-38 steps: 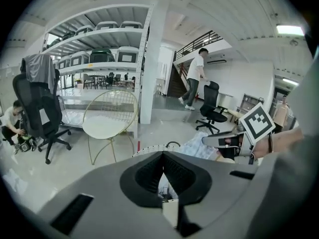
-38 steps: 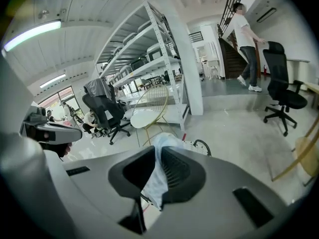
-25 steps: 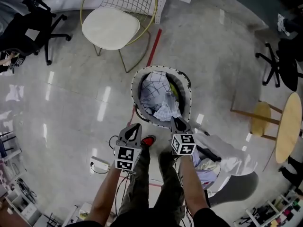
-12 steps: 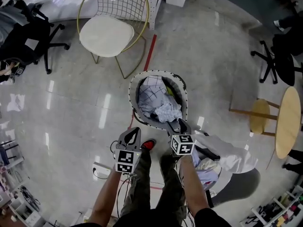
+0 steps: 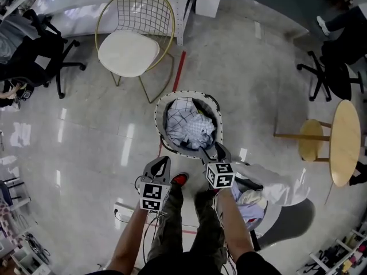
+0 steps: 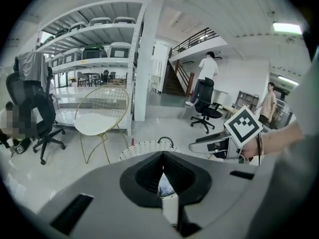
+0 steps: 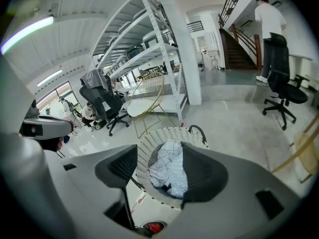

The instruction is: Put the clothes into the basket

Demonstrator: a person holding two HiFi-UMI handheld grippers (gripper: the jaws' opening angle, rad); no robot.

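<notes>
Right gripper (image 5: 214, 151), just opened wide, and closed left gripper (image 5: 162, 164) hang empty by one white basket (image 5: 156, 118) of crumpled checked clothes (image 5: 189, 128).

The floor (image 5: 86, 136) is pale grey, smooth and shiny. In the middle of it stands the round white basket (image 5: 157, 118). A red line (image 5: 179, 70) runs from the basket toward the far side, just beside a gold wire chair (image 5: 127, 53) with a white cushion. A black office chair (image 5: 34, 50) stands at the far left and a second office chair (image 5: 338, 73) at the far right. At the right stand a round wooden table (image 5: 346, 142) and a wooden stool (image 5: 312, 140). At the near left lies a small white box (image 5: 122, 211) with a cable.
</notes>
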